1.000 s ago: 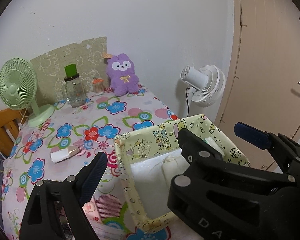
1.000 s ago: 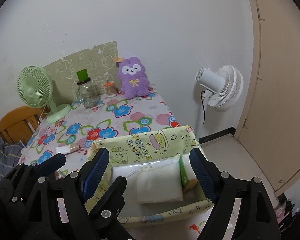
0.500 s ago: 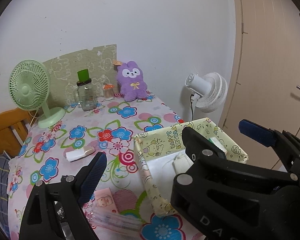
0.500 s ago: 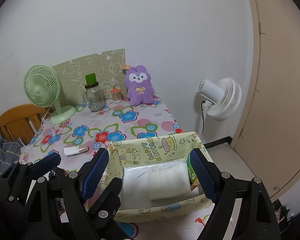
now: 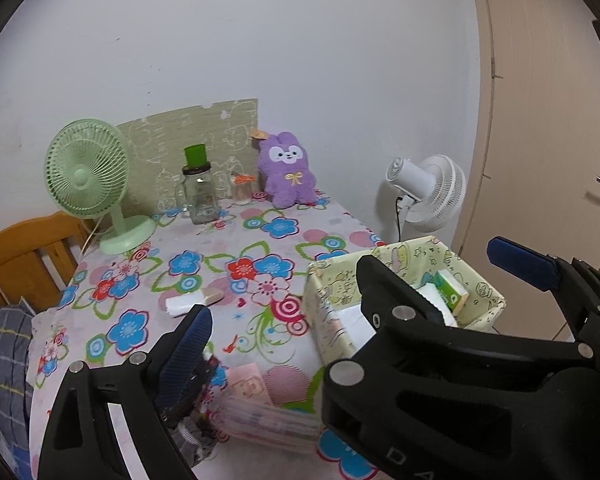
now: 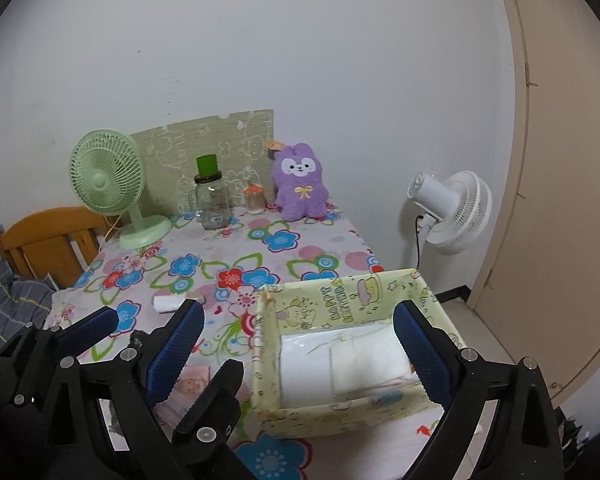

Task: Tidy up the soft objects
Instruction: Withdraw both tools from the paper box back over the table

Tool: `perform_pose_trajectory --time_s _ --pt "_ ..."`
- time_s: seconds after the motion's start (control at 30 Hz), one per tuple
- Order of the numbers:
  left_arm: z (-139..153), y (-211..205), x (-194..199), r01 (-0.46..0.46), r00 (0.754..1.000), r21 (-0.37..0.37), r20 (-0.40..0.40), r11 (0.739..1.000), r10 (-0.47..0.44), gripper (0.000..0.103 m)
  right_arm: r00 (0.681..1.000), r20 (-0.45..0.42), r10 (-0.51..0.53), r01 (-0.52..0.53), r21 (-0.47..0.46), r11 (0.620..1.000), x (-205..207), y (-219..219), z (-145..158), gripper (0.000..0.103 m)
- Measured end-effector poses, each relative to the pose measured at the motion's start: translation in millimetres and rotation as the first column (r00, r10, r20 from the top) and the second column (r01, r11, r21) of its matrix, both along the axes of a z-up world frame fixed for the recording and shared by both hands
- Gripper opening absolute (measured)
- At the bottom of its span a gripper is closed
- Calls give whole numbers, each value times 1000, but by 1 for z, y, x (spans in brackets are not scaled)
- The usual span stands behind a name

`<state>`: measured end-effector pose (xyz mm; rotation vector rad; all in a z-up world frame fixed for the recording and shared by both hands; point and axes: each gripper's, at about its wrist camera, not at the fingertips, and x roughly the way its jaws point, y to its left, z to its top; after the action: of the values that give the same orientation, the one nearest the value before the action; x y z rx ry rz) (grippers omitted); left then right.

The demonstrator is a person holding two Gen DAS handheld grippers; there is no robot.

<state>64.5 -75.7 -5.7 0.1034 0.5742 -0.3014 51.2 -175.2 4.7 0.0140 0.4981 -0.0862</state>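
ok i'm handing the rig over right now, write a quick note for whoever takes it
Left gripper: open, empty, near the table's front.
Right gripper: open, empty, over the yellow box.
In the box: white soft packs and a green tissue pack.
Out on the floral tablecloth: purple plush bunny by the wall, small white pack mid-table, pink pack at the front edge.
Left to do: probably box those three.

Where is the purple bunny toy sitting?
In both views, the purple bunny toy sits at the table's far edge against the wall, just right of the small orange-topped jar and the glass jar.
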Motion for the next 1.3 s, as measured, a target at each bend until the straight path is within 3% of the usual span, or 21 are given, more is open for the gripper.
perform_pose_trajectory --time_s 0.43,1.3 --pt "-4 33 -12 -68 997 -12 26 998 68 103 999 24 45 -45 0 999 -9 32 -5 103" --pt "-38 78 -18 -134 991 -30 -20 991 133 103 988 6 157 -157 43 987 -13 69 -40 103"
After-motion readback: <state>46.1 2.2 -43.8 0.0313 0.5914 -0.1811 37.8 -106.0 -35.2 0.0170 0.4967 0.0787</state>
